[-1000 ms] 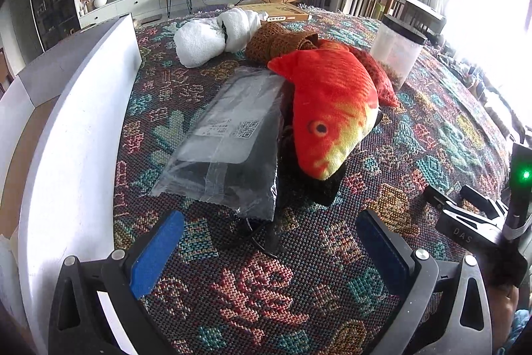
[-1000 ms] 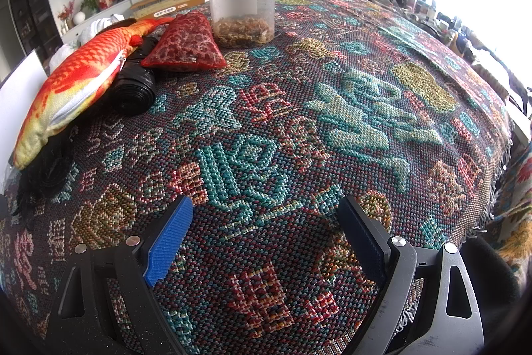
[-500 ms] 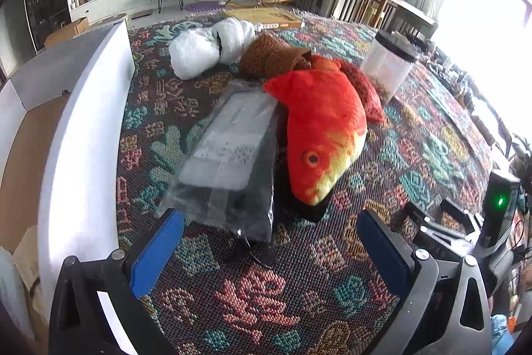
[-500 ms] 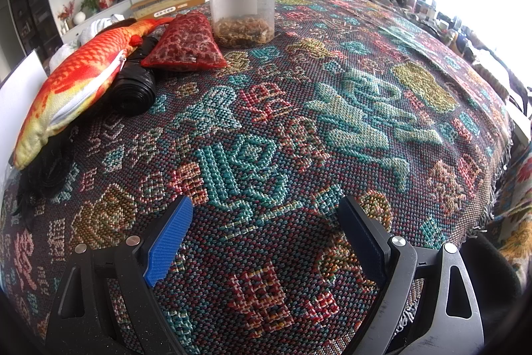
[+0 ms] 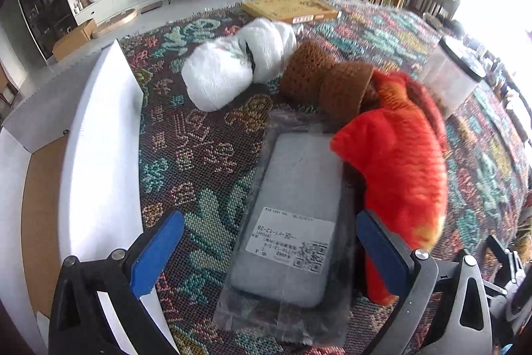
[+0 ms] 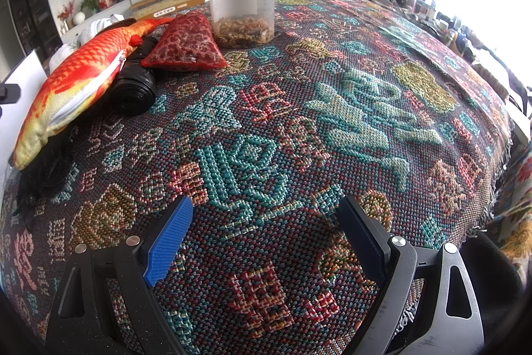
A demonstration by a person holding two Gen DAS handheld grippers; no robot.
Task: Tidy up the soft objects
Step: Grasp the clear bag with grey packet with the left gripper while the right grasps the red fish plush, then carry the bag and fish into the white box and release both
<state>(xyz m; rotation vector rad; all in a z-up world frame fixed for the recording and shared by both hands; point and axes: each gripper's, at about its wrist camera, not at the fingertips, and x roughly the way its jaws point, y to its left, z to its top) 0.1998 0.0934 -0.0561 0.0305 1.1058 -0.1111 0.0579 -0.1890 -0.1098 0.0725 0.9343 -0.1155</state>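
Observation:
A grey packet in a clear plastic bag [image 5: 292, 222] lies on the patterned tablecloth. My left gripper [image 5: 266, 248] is open and hovers over its near end, one finger on each side. A red-orange plush fish [image 5: 399, 168] lies against the packet's right side; it also shows in the right wrist view [image 6: 76, 82]. Behind them lie a white fluffy bundle [image 5: 232, 69] and a brown knitted item [image 5: 326, 79]. My right gripper [image 6: 266, 235] is open and empty above bare cloth.
A white cardboard box [image 5: 99, 135] stands open at the left of the table. A clear jar with a black lid [image 6: 242, 2], a red mesh pouch [image 6: 186, 45] and a black roll [image 6: 133, 92] sit near the fish. A flat yellow box [image 5: 292, 9] lies at the far edge.
My left gripper has moved forward and left, over the bagged packet, which now lies between its fingers. The right gripper has not moved.

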